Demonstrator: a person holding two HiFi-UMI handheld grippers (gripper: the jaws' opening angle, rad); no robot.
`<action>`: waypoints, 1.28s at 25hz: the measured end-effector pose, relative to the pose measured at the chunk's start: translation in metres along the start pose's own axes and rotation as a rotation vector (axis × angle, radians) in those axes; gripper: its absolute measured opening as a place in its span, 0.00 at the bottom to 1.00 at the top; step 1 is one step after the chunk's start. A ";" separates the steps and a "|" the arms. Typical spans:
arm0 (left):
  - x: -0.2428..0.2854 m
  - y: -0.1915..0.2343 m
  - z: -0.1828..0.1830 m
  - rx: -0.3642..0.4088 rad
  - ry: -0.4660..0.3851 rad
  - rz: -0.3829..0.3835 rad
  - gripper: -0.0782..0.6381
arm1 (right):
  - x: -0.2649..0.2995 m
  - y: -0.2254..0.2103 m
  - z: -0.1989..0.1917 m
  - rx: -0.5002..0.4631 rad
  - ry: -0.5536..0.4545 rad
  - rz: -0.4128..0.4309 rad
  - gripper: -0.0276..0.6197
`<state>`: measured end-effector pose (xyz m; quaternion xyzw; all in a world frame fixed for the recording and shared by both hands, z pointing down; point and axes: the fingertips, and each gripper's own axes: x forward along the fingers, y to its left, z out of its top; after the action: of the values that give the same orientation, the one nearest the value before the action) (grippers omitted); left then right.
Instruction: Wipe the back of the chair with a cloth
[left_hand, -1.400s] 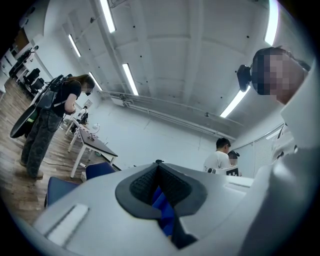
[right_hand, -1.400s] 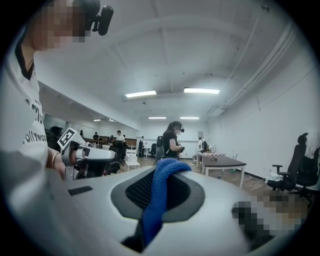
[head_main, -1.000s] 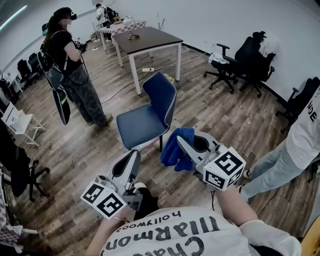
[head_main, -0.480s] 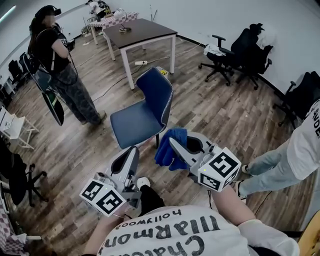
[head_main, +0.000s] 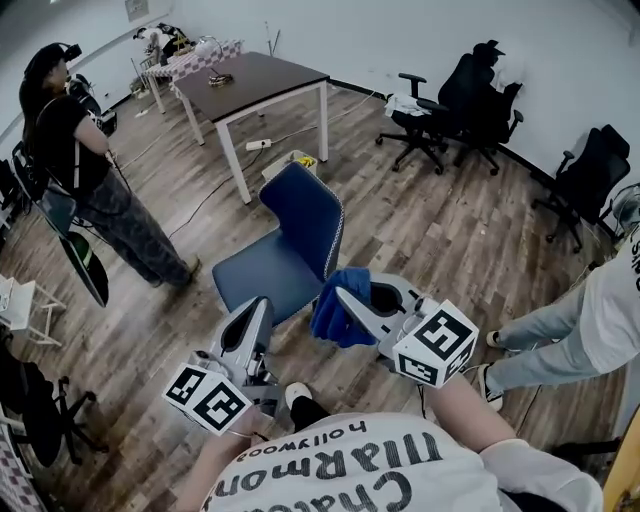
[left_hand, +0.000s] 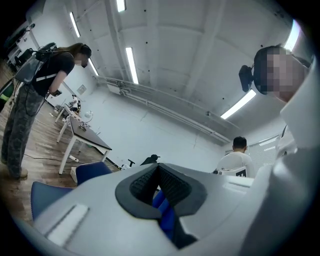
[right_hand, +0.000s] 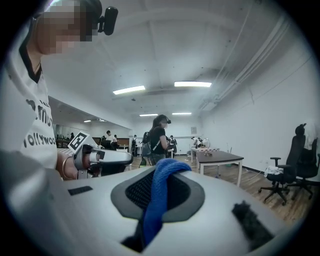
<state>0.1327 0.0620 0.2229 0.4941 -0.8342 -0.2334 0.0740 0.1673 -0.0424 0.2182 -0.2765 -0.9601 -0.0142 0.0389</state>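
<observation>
**Q:** Where's the cloth right now?

**A:** My right gripper (head_main: 346, 298) is pinching the blue cloth (head_main: 330, 320), which hangs just beside the back of the blue chair (head_main: 305, 212). I can't tell if they're touching. On my left gripper (head_main: 259, 306) the jaws are pressed together with nothing in them.

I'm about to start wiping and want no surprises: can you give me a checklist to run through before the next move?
1. Cloth gripped: ok. The right gripper is shut on the blue cloth.
2. Other gripper free: ok. The left gripper has its jaws together and holds nothing.
3. Chair standing: ok. The blue chair is upright.
4. Cloth against the chair back: cannot tell. The two sit close in the head view, but contact is not shown.
5. Bystanders clear of the chair: ok. The person at left and the person at right stand apart from it.
</observation>
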 end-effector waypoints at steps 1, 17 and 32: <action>0.006 0.007 0.006 -0.001 0.003 -0.010 0.12 | 0.007 -0.006 0.003 -0.005 0.004 -0.012 0.09; 0.080 0.117 0.058 0.020 0.090 -0.125 0.12 | 0.131 -0.078 0.013 0.031 0.007 -0.136 0.09; 0.105 0.165 0.068 -0.003 0.132 -0.200 0.12 | 0.196 -0.082 -0.004 0.057 0.053 -0.119 0.09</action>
<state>-0.0745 0.0595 0.2285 0.5890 -0.7738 -0.2077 0.1058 -0.0418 -0.0078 0.2384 -0.2171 -0.9735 0.0037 0.0714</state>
